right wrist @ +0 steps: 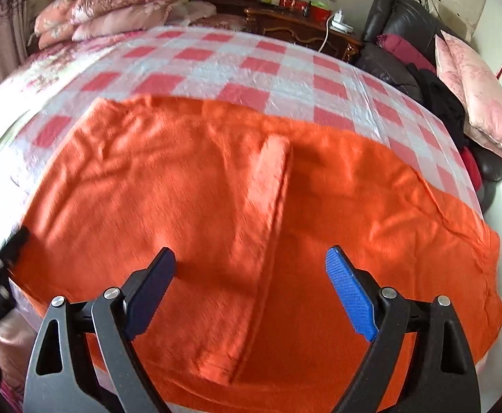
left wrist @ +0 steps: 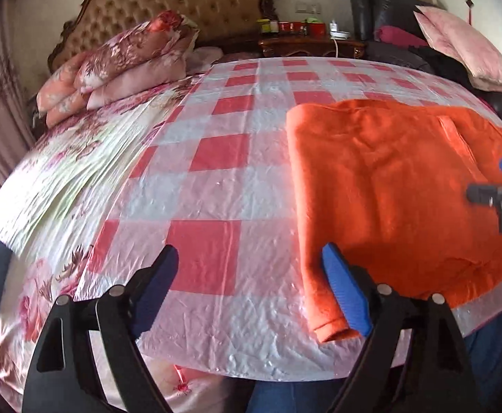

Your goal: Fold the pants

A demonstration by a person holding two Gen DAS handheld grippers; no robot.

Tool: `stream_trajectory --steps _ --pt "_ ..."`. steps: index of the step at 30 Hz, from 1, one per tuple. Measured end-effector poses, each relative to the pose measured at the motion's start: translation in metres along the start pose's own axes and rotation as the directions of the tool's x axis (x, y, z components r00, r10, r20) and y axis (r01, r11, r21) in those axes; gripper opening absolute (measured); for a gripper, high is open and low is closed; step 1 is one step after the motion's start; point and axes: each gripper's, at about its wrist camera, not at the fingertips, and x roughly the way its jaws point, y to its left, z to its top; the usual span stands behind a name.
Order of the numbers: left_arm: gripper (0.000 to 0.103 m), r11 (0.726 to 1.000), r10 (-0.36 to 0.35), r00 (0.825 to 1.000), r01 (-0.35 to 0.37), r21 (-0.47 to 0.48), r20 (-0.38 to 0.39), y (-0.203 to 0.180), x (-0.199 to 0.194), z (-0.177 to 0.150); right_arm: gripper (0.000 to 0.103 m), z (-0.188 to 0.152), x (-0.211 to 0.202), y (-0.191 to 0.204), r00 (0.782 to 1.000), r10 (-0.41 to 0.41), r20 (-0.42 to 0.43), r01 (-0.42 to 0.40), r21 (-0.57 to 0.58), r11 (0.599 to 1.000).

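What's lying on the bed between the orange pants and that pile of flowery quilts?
Only bare checkered plastic sheet separates the pants from the quilts, in the left wrist view.

Orange pants (left wrist: pixel 406 199) cut off at right edge; nightstand jars (left wrist: pixel 285 27) too small to identify.

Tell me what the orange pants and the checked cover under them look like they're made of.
Orange pants: soft matte fabric, probably fleece or brushed knit; the surface looks fuzzy, with rounded folds and no shine. Checked cover: likely thin plastic sheeting; it is glossy, with fine crinkles and glare highlights, and looks slightly translucent at the near edge.
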Motion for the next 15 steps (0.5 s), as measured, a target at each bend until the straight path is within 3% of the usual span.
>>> stream_trajectory --steps 4,6,8,12,14,15 --pt "0.086 1.000 -0.017 0.998 0.015 0.025 0.061 -0.001 -0.001 0.027 0.086 -0.011 0.003 -0.004 1.000 0.012 -0.001 -0.012 0.006 1.000" --pt "0.085 0.994 -0.095 0.995 0.093 0.060 0.035 -0.007 0.015 0.041 0.086 -0.012 0.002 -0.004 1.000 0.011 0.003 -0.011 -0.003 1.000" --pt "0.087 0.990 -0.026 1.000 0.026 0.140 -0.002 -0.013 0.038 0.048 0.086 -0.012 0.002 -0.004 1.000 0.013 0.002 -0.013 -0.001 1.000" --pt "0.086 0.989 0.046 0.999 -0.047 0.137 0.008 0.000 0.049 0.068 0.086 -0.013 0.002 -0.006 1.000 0.022 -0.002 -0.022 0.005 1.000" --pt "0.086 0.993 -0.008 0.999 0.004 0.122 0.033 0.003 0.048 0.083 0.086 -0.014 0.003 -0.008 1.000 0.030 0.003 -0.030 0.013 0.999" --pt "0.086 0.991 -0.068 0.997 0.064 0.114 0.030 0.001 0.049 0.092 0.086 -0.014 0.003 -0.008 0.999 0.033 0.002 -0.033 0.017 0.999"
